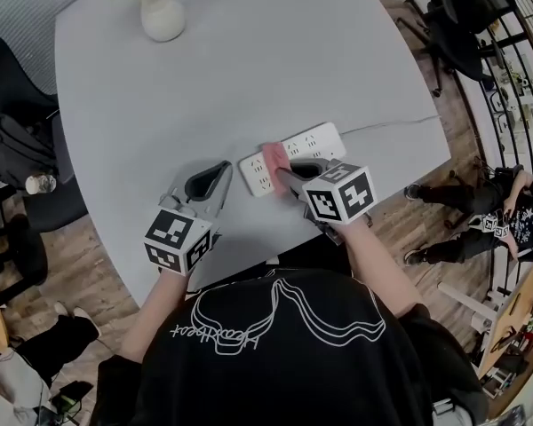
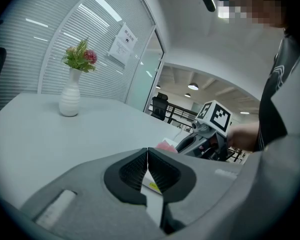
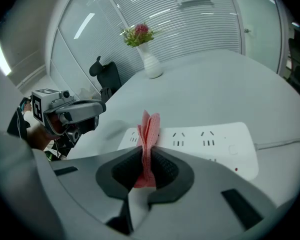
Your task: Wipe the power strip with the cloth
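White plastic multi-socket power strip (image 3: 210, 141) lies flat near the front edge of the pale grey table (image 1: 249, 51). Pink checked cloth (image 3: 149, 134) stands over its sockets, pinched upright by right gripper (image 3: 147, 154). Left gripper (image 2: 147, 156) is just left of the strip, jaws pressed together, nothing between.

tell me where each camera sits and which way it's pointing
Head view: on the person's head, facing steeply down at the table; shows the left gripper, right gripper and black shirt.
Left gripper view: on the left gripper, facing along its shut, empty jaws across the table toward the right gripper; shirt at right.
Right gripper view: on the right gripper, facing along jaws shut on the cloth, toward the power strip; left gripper at left.
Shared: both gripper views see the vase.
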A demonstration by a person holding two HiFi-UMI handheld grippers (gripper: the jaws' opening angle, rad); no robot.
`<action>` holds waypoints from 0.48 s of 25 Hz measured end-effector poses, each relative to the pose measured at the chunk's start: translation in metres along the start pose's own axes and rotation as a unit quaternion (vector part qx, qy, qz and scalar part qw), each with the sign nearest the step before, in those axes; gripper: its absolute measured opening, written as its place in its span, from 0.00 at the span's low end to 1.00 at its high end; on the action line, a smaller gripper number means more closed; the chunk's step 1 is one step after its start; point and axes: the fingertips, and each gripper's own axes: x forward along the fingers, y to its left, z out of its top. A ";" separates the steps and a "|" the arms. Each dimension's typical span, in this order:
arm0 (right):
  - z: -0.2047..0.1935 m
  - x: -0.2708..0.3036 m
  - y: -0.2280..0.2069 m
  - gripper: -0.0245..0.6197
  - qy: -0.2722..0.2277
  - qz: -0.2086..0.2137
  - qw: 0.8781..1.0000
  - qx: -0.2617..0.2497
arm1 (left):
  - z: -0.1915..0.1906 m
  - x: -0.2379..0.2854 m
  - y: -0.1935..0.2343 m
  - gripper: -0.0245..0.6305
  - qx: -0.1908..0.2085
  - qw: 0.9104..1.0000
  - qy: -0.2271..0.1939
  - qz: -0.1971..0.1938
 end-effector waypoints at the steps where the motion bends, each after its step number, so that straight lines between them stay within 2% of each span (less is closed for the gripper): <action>1: -0.001 -0.003 -0.005 0.12 -0.001 -0.004 1.000 0.003 | 0.001 0.003 -0.002 0.06 0.000 1.000 0.001 -0.003; 12: -0.005 -0.030 -0.050 0.12 -0.012 -0.048 0.998 0.029 | 0.006 0.030 -0.017 0.06 -0.001 0.999 0.013 -0.036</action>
